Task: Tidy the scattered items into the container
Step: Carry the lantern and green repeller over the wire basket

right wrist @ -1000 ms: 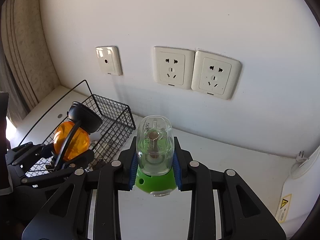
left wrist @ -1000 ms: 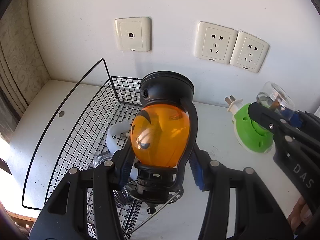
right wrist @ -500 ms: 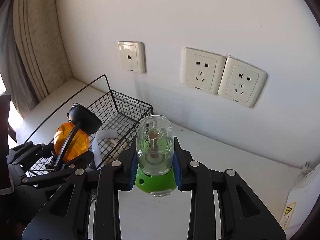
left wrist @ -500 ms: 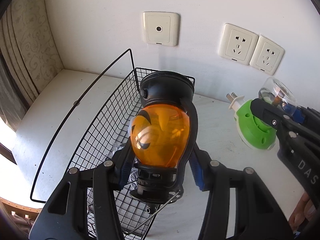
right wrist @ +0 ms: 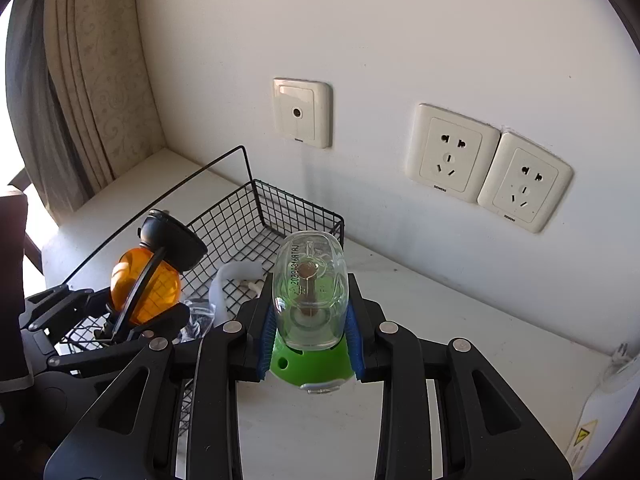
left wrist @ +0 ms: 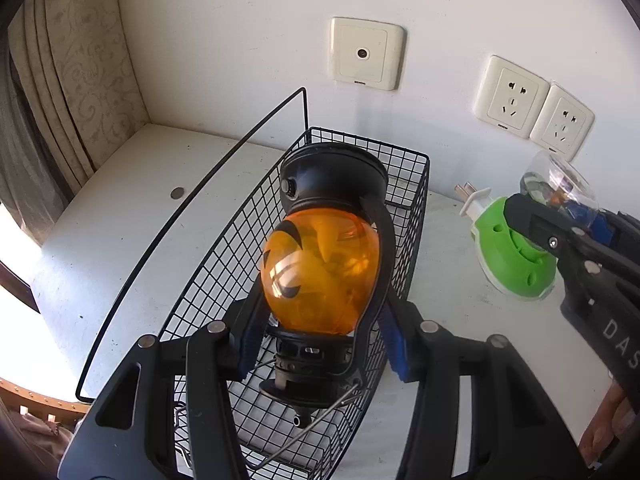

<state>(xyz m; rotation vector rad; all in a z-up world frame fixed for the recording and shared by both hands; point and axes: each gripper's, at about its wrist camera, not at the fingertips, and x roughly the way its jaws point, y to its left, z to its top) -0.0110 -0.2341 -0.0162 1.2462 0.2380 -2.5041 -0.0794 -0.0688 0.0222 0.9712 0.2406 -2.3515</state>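
the left gripper (left wrist: 320, 344) is found clenched on an orange translucent globe lantern with a black cap and base (left wrist: 320, 272). the right gripper (right wrist: 312, 344) is found clenched on a green plug-in vaporiser with a clear plastic bottle (right wrist: 310, 300). since a second ago both loads have been carried sideways toward the black wire mesh basket (left wrist: 404, 216); the basket, earlier off to the left in both wrist views, is now more nearly centred. in the left wrist view the lantern is held above the basket's interior; the vaporiser is held beside the basket's near corner, above the white counter (right wrist: 460, 320). it is judged that the carrying step is nearly done and that release into the basket remains.

some white and clear plastic items (right wrist: 224, 288) are seen inside the basket, but they cannot be identified. the basket floor is largely hidden behind the lantern and gripper fingers. a white object with a yellow warning label (right wrist: 592, 424) is cut off at the right edge. part of a hand (left wrist: 608, 428) is glimpsed at the frame border.
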